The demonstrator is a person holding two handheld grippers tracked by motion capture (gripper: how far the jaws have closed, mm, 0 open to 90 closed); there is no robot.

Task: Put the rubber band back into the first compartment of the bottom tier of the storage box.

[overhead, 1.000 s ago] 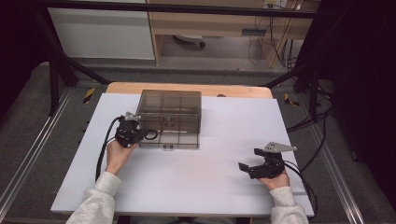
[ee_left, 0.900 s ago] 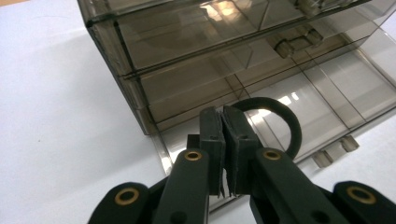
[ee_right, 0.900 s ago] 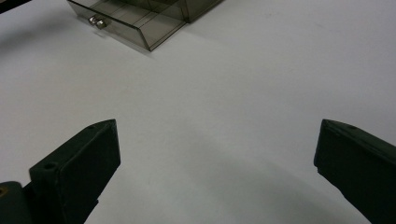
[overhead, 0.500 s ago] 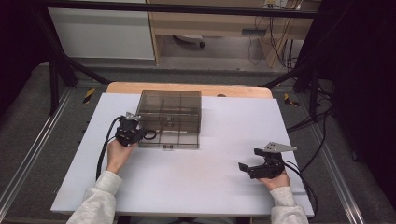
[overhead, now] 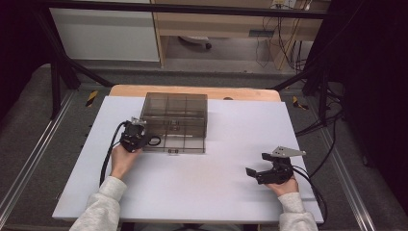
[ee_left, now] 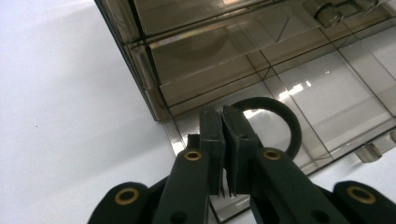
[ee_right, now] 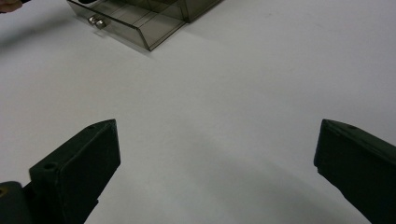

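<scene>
A smoky clear drawer cabinet stands at the back middle of the white table. Its bottom drawer is pulled out toward me. My left gripper is at the drawer's left end, shut on a black ring. In the left gripper view the pads pinch the ring's near rim, and the ring hangs over the drawer's divided compartments. My right gripper rests on the table at the right, open and with nothing between its jaws; its own view shows the same for that gripper.
The drawer front with its small metal knob appears far off in the right gripper view. A wooden strip edges the table's far side. Cables trail from both grippers. Black frame posts stand around the table.
</scene>
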